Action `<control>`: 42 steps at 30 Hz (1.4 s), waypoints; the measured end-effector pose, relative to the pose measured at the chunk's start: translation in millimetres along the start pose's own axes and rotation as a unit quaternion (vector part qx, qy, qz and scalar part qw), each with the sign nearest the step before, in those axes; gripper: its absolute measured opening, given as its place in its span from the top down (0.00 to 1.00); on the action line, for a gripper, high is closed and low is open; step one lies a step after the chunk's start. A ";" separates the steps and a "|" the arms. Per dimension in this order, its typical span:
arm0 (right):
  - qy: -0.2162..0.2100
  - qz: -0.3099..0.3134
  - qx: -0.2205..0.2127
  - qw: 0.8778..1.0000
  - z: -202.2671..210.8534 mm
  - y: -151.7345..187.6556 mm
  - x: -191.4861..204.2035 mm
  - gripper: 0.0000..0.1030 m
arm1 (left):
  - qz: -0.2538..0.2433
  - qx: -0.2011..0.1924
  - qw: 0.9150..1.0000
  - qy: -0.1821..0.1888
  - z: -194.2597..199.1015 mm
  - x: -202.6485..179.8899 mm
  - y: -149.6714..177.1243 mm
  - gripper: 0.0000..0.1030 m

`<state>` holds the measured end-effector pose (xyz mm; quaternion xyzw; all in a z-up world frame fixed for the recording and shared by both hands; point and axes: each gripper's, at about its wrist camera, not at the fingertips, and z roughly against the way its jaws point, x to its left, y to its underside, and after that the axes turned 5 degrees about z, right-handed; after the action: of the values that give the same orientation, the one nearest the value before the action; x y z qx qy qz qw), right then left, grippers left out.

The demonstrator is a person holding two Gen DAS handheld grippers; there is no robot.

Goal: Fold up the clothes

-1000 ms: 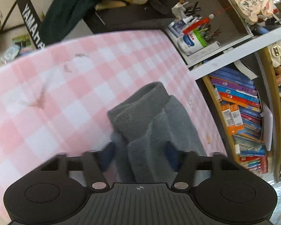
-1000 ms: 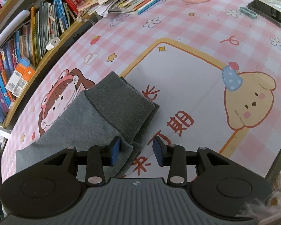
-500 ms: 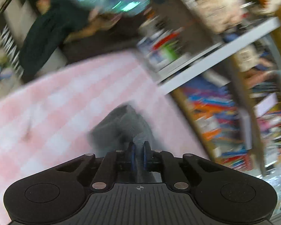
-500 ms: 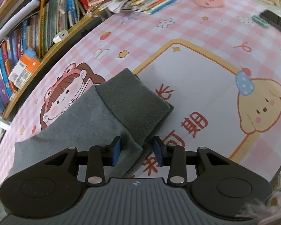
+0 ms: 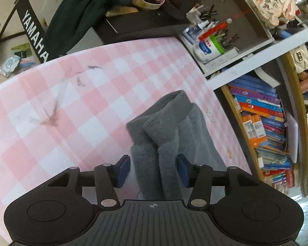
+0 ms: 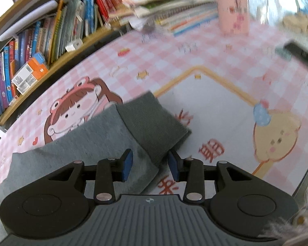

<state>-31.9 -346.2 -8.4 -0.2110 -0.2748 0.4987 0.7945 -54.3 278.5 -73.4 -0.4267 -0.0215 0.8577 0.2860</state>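
Left tool [image 5: 153, 171] has just been opening – jaws now parted, grey garment [image 5: 168, 135] bunched between the blue pads, right pad looks to brush the cloth, left pad clear of it. Right tool [image 6: 150, 166] jaws partly apart, straddling the garment's edge near its darker ribbed cuff [image 6: 154, 123]; whether the pads press the cloth, cannot tell.

Garment lies on the table [image 5: 51, 106], near the edge by the bookshelf [image 5: 262, 123]. The surface is a pink-and-white check cover, with dark smudges in the left view. In the right view the cover shows a cartoon girl in a frog hat [image 6: 76, 112], a yellow-framed white panel, a cream puppy figure [image 6: 275, 135] and red Chinese characters – blurred, not readable.

Room is cluttered: shelves packed with books along the table side, a stack of notebooks [image 6: 174, 10] and a pink container [image 6: 232, 6] at the far end of the table. Beyond the table in the left view, a black stand lettered "YAMAHA" [image 5: 35, 37], a dark green cloth [image 5: 82, 14] draped over it, a tray of pens and bottles [image 5: 211, 39], wipe packs on the floor.
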 end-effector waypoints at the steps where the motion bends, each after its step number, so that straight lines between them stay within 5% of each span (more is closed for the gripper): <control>1: 0.005 0.017 -0.017 1.000 5.7 -0.7 5.4 0.65 | 0.001 -0.001 1.000 0.000 -1.3 -0.9 -0.5 0.53; 7: -0.014 0.154 -0.105 0.982 36.4 -2.4 54.1 0.54 | 0.008 -0.011 1.000 0.005 -9.7 -5.3 -1.1 0.56; 9: -0.047 0.196 -0.093 0.975 34.9 1.1 75.2 0.51 | 0.012 -0.014 1.000 0.001 -13.0 -4.0 0.7 0.79; 13: -0.122 0.270 -0.023 0.955 12.8 20.0 125.6 0.48 | 0.011 -0.019 1.000 0.001 -13.6 -6.0 5.1 0.90; 15: -0.151 0.308 0.006 0.939 2.2 32.0 150.7 0.48 | -0.027 -0.036 0.999 0.010 -2.2 -20.1 9.0 0.91; 21: -0.195 0.378 0.035 0.904 -13.0 54.0 210.8 0.48 | -0.107 -0.070 0.989 0.072 33.5 -45.5 15.1 0.91; 25: -0.201 0.411 0.034 0.889 -21.1 67.1 244.4 0.48 | -0.038 -0.023 0.999 0.017 10.5 -11.1 10.9 0.91; 28: -0.190 0.433 0.029 0.881 -25.9 79.8 261.6 0.48 | -0.035 -0.022 0.999 0.016 6.6 -7.0 13.4 0.89; 32: -0.170 0.464 0.026 0.869 -30.6 99.0 274.0 0.48 | -0.035 -0.005 0.999 0.004 -1.4 -6.9 12.4 0.72; 36: -0.163 0.490 -0.004 0.856 -21.2 109.6 282.6 0.48 | -0.019 -0.002 1.000 0.020 -2.9 -3.3 11.4 0.62; 42: -0.162 0.520 -0.010 0.839 -21.2 122.5 299.5 0.46 | -0.003 0.000 0.999 0.034 -6.5 1.0 7.9 0.62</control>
<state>4.3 -24.8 -31.4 -0.2466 -0.2546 0.8629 0.3603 -53.7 271.0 -80.5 -0.4558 -0.0128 0.8415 0.2897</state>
